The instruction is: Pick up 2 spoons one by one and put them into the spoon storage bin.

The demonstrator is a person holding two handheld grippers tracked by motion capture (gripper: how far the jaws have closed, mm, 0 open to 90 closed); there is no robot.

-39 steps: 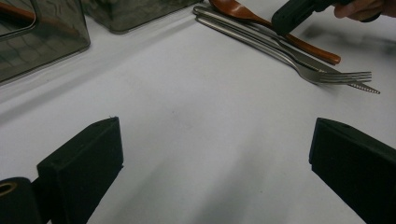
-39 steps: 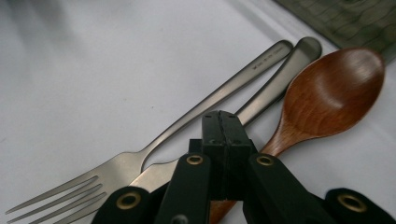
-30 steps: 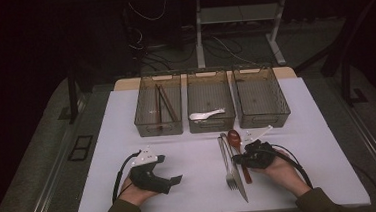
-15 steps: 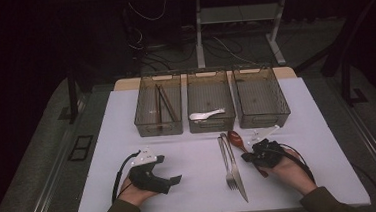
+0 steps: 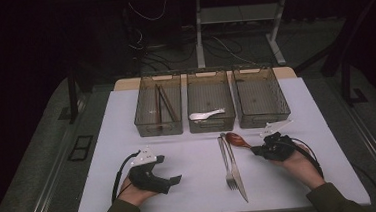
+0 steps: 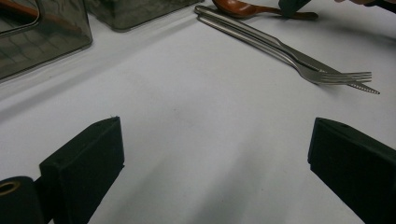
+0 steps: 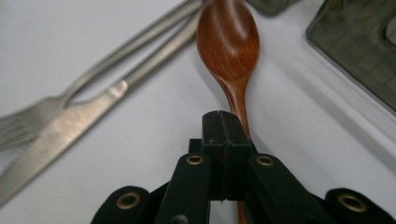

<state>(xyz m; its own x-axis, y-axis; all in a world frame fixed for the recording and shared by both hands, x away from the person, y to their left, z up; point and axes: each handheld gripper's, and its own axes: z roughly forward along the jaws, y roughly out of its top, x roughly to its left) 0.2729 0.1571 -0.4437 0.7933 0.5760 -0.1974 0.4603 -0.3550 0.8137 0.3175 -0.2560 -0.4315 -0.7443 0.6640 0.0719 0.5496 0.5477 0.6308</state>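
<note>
Near the tabletop's front right corner, the right gripper (image 5: 257,150) pinches the wooden spoon (image 7: 229,46) by its handle; toward the front left, the left gripper (image 5: 173,179) rests, jaws spread.

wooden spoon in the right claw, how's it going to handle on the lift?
Probably stiff: the wooden spoon looks like one solid carved piece. Its glossy finish suggests it may slip. The right claw is shut on the thin handle behind the bowl, so the bowl end might sag or pivot. Likely light.
</note>
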